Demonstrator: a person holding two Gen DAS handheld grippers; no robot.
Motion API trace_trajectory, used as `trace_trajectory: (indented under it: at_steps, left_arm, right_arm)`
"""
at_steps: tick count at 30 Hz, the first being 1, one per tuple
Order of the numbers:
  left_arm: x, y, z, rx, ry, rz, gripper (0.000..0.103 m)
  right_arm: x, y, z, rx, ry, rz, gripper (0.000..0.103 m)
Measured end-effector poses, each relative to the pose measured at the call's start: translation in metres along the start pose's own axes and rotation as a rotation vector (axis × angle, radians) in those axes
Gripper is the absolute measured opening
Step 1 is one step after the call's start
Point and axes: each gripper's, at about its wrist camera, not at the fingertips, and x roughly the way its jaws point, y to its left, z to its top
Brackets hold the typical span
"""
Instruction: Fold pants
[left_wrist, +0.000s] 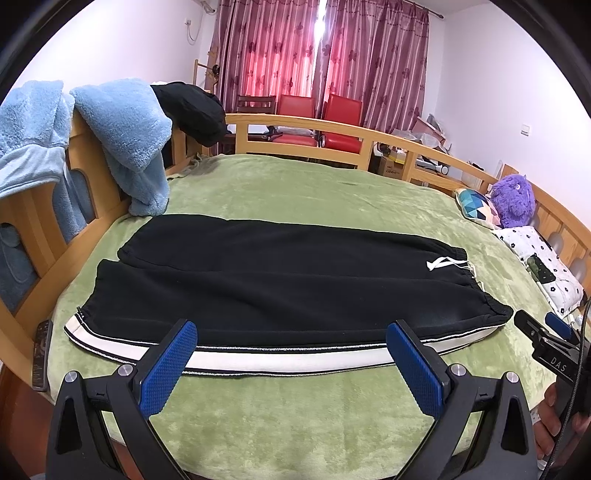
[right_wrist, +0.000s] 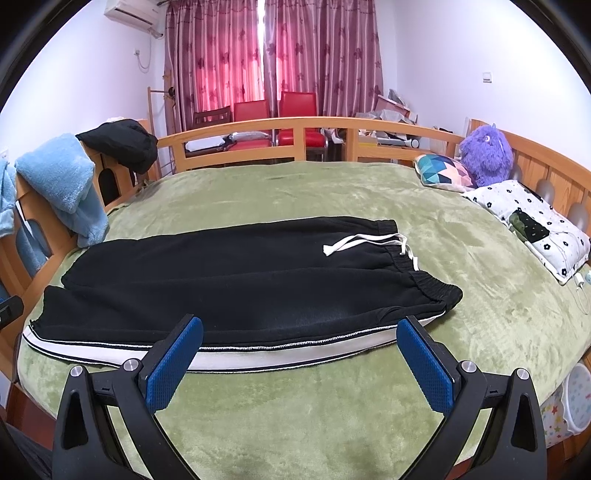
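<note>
room: bedroom, pink floral curtains (right_wrist: 273, 62) at the back, wooden bed frame (right_wrist: 288, 127) around a green plush blanket (right_wrist: 295, 413).
left edge of bed: blue fleece garments (left_wrist: 122, 133) and a dark garment (left_wrist: 192, 107) draped over the rail; remote (left_wrist: 41, 354) at the near-left corner.
pants (left_wrist: 280, 280): black fleece sweatpants, flat, lengthwise along the bed's near edge. Leg cuffs toward the left edge, elastic waistband toward the right, white drawstring (right_wrist: 369, 242) loose on top, white side stripe (left_wrist: 288, 358) nearest.
handling (judgement): soft, limp, light, will drape and sag; plush blanket likely adds drag. Pinch cuff and waistband corners, thicker seams there.
left gripper (left_wrist: 291, 339): fingers wide apart, empty, hovering over the stripe.
right gripper (right_wrist: 299, 338): fingers wide apart, empty, same near edge.
right edge of bed: patterned cushion (right_wrist: 443, 171), purple plush toy (right_wrist: 485, 155), floral pillow (right_wrist: 532, 225).
</note>
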Motion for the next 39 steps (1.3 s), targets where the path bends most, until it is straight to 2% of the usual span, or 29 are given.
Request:
trace_trajectory:
  at_steps: [12, 21, 27, 31, 36, 39]
  left_arm:
    - [0.000, -0.002, -0.002, -0.003, -0.001, -0.005, 0.103]
    - [0.001, -0.003, -0.003, -0.004, 0.004, -0.004, 0.103]
    - [0.018, 0.004, -0.002, -0.009, 0.007, 0.006, 0.103]
    - [0.039, 0.016, -0.008, -0.037, -0.005, 0.023, 0.103]
    - [0.079, 0.038, -0.020, -0.067, 0.060, 0.029, 0.102]
    - [0.100, 0.051, -0.028, -0.079, 0.104, 0.024, 0.101]
  right_arm:
    - [0.001, 0.000, -0.004, -0.012, -0.008, -0.008, 0.103]
    - [0.001, 0.004, 0.000, 0.025, -0.024, 0.020, 0.103]
    - [0.009, 0.008, -0.005, 0.010, -0.028, 0.044, 0.103]
    - [0.014, 0.006, -0.010, -0.025, -0.084, 0.054, 0.103]
    - [0.032, -0.011, -0.007, -0.001, 0.005, 0.063, 0.103]
    - [0.045, -0.028, -0.009, 0.041, 0.048, 0.029, 0.103]
